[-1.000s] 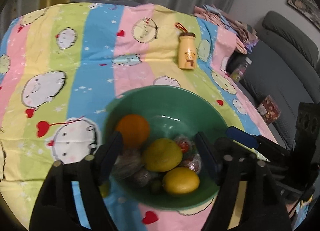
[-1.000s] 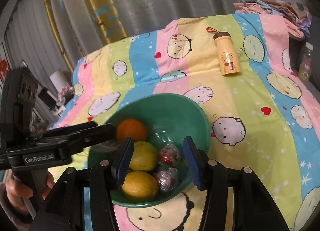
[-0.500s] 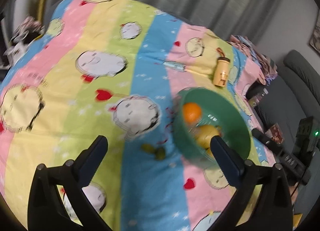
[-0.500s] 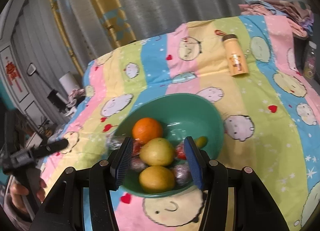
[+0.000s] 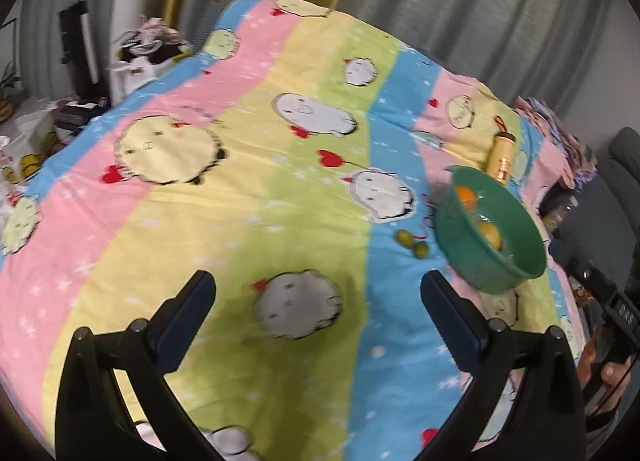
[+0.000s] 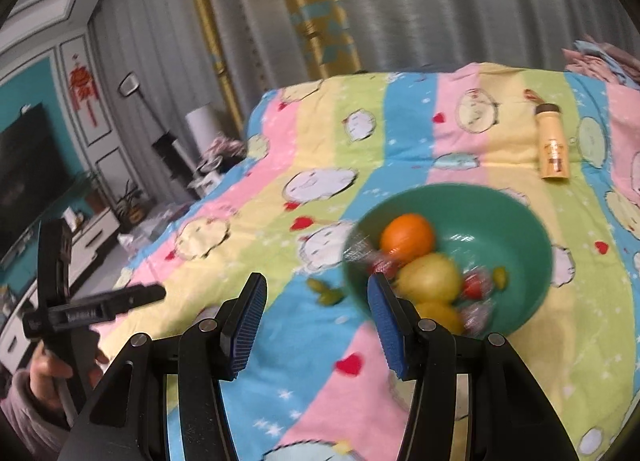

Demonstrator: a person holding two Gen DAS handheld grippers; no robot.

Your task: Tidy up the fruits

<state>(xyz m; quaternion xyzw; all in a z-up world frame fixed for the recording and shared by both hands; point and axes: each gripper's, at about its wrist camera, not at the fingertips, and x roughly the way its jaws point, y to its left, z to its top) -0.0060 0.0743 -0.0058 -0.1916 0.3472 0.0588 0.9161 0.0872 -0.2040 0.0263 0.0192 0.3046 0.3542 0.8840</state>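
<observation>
While both claws gape w/ nothing held | L gripper [image 5: 318, 303] low-ctr over bedsheet [image 5: 248, 197] | R gripper [image 6: 316, 321] lower ctr | green bowl [image 6: 532, 269] ctr-right w/ orange [image 6: 407, 238], 2 yellow fruits | 2 sm green fruits [image 6: 326, 293] on sheet just left of bowl.

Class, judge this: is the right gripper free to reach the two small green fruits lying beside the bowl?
Probably yes: the right gripper is open and empty, the green fruits lie just ahead on bare cloth, outside the bowl.
</observation>
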